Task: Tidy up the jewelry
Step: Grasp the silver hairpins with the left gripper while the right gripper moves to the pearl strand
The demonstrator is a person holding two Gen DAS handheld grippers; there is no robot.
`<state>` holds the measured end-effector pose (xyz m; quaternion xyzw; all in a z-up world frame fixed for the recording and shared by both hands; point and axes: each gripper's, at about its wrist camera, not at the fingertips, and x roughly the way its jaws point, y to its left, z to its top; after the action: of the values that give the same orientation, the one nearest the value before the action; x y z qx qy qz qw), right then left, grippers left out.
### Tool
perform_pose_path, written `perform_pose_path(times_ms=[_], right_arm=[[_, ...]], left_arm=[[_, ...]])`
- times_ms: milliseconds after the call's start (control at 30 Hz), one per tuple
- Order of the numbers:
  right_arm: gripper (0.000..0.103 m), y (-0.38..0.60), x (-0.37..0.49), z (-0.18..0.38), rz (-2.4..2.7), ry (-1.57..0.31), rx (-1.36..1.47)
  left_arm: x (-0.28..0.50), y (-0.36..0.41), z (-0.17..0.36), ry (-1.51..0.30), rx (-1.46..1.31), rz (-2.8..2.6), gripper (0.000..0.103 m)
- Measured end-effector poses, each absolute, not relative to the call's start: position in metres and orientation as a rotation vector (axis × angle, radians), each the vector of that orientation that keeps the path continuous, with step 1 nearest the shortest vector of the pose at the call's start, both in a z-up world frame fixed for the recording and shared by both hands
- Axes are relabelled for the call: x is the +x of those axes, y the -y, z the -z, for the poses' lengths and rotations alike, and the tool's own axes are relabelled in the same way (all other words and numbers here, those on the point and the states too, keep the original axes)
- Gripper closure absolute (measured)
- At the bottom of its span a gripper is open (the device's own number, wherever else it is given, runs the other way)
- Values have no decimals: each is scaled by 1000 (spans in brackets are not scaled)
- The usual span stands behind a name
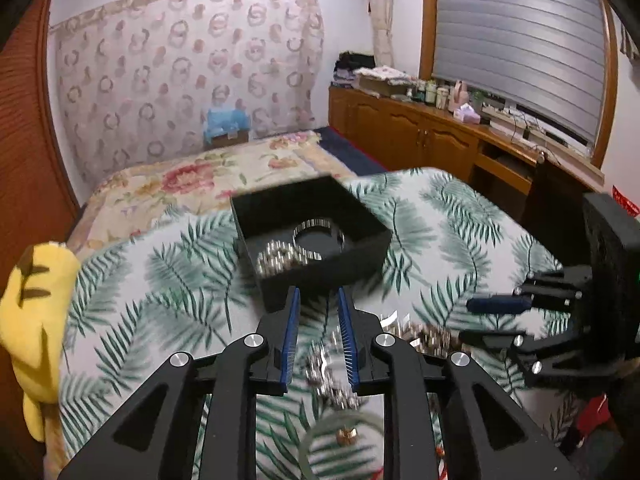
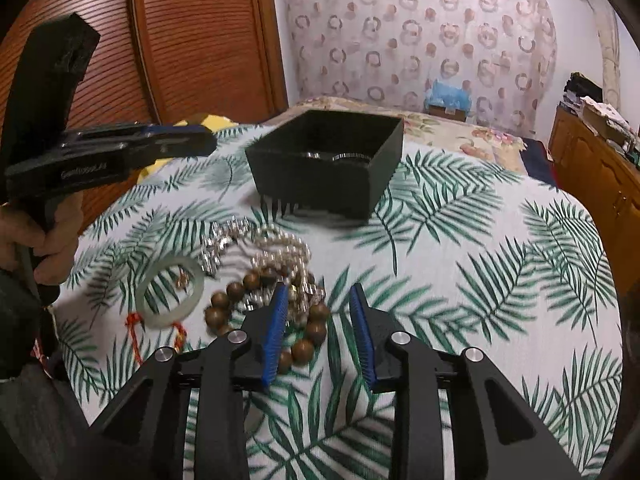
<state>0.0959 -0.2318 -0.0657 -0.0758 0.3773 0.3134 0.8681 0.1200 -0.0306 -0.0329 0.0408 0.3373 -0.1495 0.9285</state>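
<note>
Jewelry heap (image 2: 256, 272) tangled on surface (image 2: 480, 280) before black box (image 2: 328, 164) | left gripper (image 1: 318, 304) and right gripper (image 2: 318, 300): jaws part-open, empty | I risk dragging several entangled strands at once.

One black box (image 2: 326, 168) sits on the palm-print worktop (image 2: 460, 264), holding one metal bangle (image 1: 318, 236) and one tangle of pale beads (image 1: 280, 260). Outside it lie one pale green bangle (image 2: 170, 294), one brown wooden bead bracelet (image 2: 304, 344), one red cord (image 2: 136, 336) and a blurred heap of pearl and sparkling strands (image 2: 256, 248), too tangled to count. Two grippers, left (image 1: 318, 300) and right (image 2: 318, 294), are in view.
</note>
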Motion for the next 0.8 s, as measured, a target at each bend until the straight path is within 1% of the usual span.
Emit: perform_pose_path(times_ms=[100,233,467,800], right_arm=[[69,234,93,71,-649,-801,-162],[69,238,89,74,-642,-812,-146],[69,239,74,70,-648,-793,-149],[69,242,71,67,-657,-781,-131]], left_arm=[[117,30,47,-727,72,303,83],[121,29,65,-790,56,293,77],[130,24,83,-878,-11,306,76],[144,17,96,-937,-102,305,75]])
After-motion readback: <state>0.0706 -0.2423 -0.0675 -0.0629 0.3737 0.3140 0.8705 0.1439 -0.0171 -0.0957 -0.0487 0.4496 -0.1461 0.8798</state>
